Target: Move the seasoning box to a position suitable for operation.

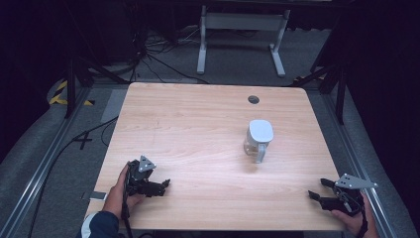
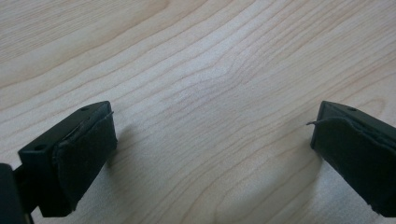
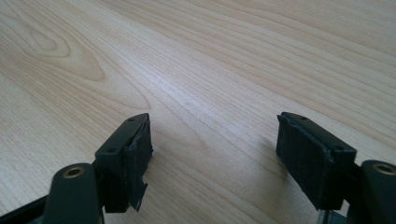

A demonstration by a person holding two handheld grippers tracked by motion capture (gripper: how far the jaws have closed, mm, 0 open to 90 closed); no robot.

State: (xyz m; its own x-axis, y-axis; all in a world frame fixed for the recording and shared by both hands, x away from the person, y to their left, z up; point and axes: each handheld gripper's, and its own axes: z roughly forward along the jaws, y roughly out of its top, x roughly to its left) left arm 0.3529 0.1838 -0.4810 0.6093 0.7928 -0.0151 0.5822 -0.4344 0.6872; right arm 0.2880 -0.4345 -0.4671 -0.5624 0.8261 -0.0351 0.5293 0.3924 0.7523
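Nothing looks begun: the lidded jug [image 1: 259,140] stands untouched right of the tabletop's [image 1: 198,129] middle, well apart from both the left tongs [image 1: 166,183] and right tongs [image 1: 318,188], each spread wide, empty, near the front edge.

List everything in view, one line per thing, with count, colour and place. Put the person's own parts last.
Table: one, light wood, centre of the high view.
Jug: one, clear with a white lid and handle, right of the table's middle.
Cable hole: one, dark, near the far edge.
White frame: one, on the floor beyond the table.
Left claw: one, black, open, near left edge.
Right claw: one, black, open, near right corner.
Hands: two, one on each claw.
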